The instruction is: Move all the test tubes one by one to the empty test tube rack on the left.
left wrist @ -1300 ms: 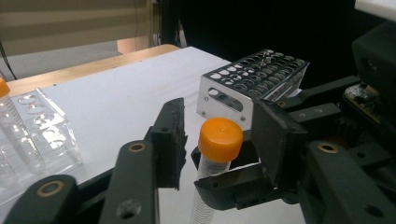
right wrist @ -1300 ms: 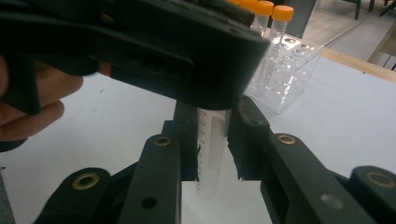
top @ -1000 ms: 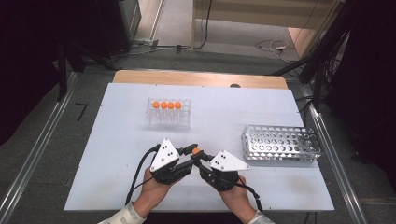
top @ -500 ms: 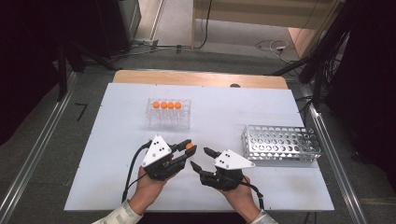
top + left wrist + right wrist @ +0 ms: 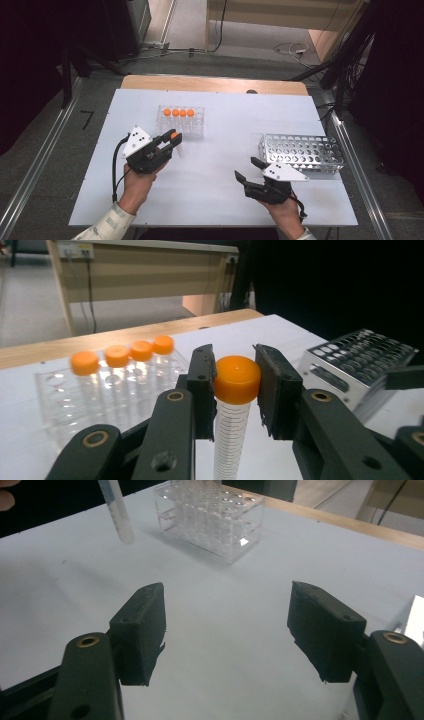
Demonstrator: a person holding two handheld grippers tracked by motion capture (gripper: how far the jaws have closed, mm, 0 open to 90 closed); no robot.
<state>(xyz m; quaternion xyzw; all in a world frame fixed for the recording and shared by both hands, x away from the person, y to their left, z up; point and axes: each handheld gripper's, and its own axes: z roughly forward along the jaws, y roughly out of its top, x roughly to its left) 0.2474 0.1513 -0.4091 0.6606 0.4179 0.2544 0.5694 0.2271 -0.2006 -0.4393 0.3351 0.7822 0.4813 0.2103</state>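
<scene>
Item: orange-capped centrifuge tube (image 5: pixel 235 410), upright, clamped just under its cap between the jaws of my left gripper (image 5: pixel 167 142), above the white table (image 5: pixel 225 165) just in front of the clear tube rack (image 5: pixel 187 127). Rack contents: four orange-capped tubes (image 5: pixel 178 113). My right gripper (image 5: pixel 247 170): jaws just spread wide, nothing between them, near the metal mesh rack (image 5: pixel 302 152), well apart from the tube.
</scene>
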